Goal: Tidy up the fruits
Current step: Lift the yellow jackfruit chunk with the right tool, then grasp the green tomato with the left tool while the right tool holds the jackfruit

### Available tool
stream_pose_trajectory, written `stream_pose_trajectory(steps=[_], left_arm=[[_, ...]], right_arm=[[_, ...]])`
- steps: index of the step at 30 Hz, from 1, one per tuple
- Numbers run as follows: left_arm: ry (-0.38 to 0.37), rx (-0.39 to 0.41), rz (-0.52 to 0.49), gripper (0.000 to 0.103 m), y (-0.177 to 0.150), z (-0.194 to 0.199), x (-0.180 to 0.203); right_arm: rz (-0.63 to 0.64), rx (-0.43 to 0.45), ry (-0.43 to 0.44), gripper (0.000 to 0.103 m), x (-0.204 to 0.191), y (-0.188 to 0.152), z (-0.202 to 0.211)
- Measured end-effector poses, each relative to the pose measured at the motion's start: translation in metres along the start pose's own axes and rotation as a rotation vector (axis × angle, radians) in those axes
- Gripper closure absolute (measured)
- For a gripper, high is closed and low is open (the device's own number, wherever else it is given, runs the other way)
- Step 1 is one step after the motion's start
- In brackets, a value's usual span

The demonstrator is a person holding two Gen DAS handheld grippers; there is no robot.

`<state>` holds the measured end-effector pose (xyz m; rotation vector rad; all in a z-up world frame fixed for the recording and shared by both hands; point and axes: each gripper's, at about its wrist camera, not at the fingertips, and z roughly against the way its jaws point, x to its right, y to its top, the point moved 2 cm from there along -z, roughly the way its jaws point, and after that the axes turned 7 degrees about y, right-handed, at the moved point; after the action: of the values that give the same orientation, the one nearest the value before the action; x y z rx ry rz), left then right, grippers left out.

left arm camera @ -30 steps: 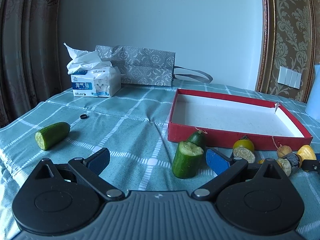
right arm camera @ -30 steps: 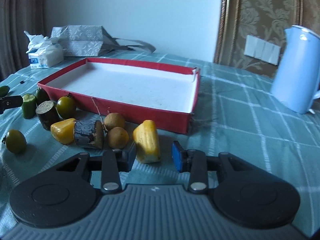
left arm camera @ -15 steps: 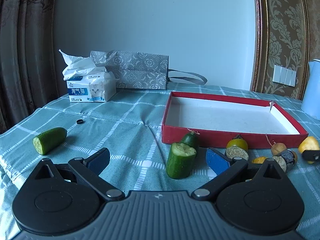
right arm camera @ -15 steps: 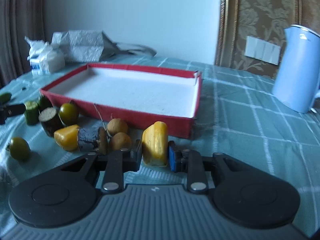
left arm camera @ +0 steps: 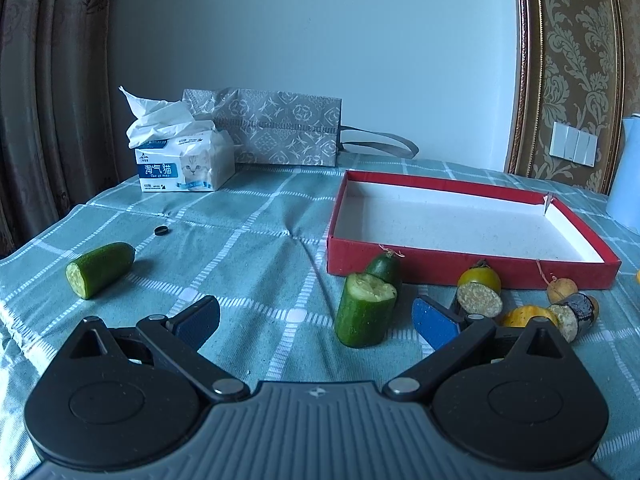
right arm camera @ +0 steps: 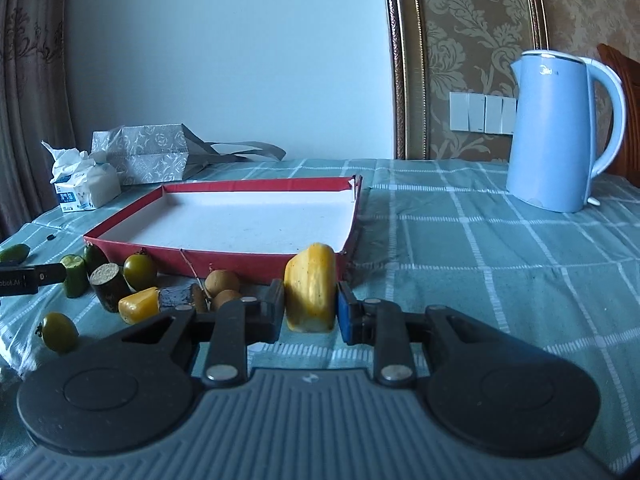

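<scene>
My right gripper point(right arm camera: 311, 308) is shut on a yellow fruit chunk point(right arm camera: 310, 286), held just above the cloth by the near right corner of the red box point(right arm camera: 224, 262). My left gripper point(left arm camera: 316, 318) stands open over the cloth, with an upright cucumber piece point(left arm camera: 365, 308) between its fingers, untouched. Left of the held chunk lie two brown longans point(right arm camera: 222, 281), a dark stub point(right arm camera: 178, 297), a yellow piece point(right arm camera: 139, 304), a green tomato point(right arm camera: 140, 271) and a brown-cut stub point(right arm camera: 109, 285). Another green tomato point(right arm camera: 60, 331) sits nearer me. A second cucumber piece point(left arm camera: 100, 268) lies far left.
A blue kettle point(right arm camera: 560, 132) stands at the back right. A tissue pack point(left arm camera: 184, 160) and a grey gift bag point(left arm camera: 276, 126) sit at the back left by the wall. A small black ring point(left arm camera: 161, 230) lies on the checked cloth. The red box point(left arm camera: 460, 268) has a white floor.
My right gripper closed on the yellow chunk, then lifted it slightly and rolled level. The left gripper's view rolled a little early on, then held still.
</scene>
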<state>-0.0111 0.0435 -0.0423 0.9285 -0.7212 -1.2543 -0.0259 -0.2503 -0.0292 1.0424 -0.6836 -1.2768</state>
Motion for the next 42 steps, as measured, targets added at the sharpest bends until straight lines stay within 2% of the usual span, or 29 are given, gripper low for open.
stream_pose_trajectory(steps=[9, 18, 22, 25, 28, 31, 42], left_arm=[[-0.053, -0.013, -0.045, 0.000, -0.012, 0.022, 0.012], [-0.101, 0.025, -0.118, 0.003, -0.019, 0.041, 0.024], [-0.193, -0.013, -0.114, 0.004, -0.016, 0.041, 0.023], [-0.262, 0.006, -0.154, 0.005, -0.020, 0.049, 0.028], [-0.297, 0.049, -0.195, 0.005, -0.022, 0.058, 0.037], [-0.329, 0.043, -0.234, 0.005, -0.026, 0.059, 0.047], [-0.364, -0.016, -0.272, 0.005, -0.032, 0.055, 0.069]], right_arm=[[-0.018, 0.023, 0.011, 0.077, 0.004, 0.001, 0.004], [-0.034, 0.048, 0.039, 0.077, 0.003, 0.002, 0.009], [-0.039, 0.052, 0.047, 0.077, 0.004, 0.003, 0.010], [-0.047, 0.044, 0.054, 0.077, 0.005, 0.003, 0.008], [-0.049, 0.041, 0.064, 0.077, 0.005, 0.003, 0.008], [-0.050, 0.040, 0.071, 0.077, 0.005, 0.003, 0.008], [-0.058, 0.021, 0.074, 0.077, 0.006, 0.002, 0.005]])
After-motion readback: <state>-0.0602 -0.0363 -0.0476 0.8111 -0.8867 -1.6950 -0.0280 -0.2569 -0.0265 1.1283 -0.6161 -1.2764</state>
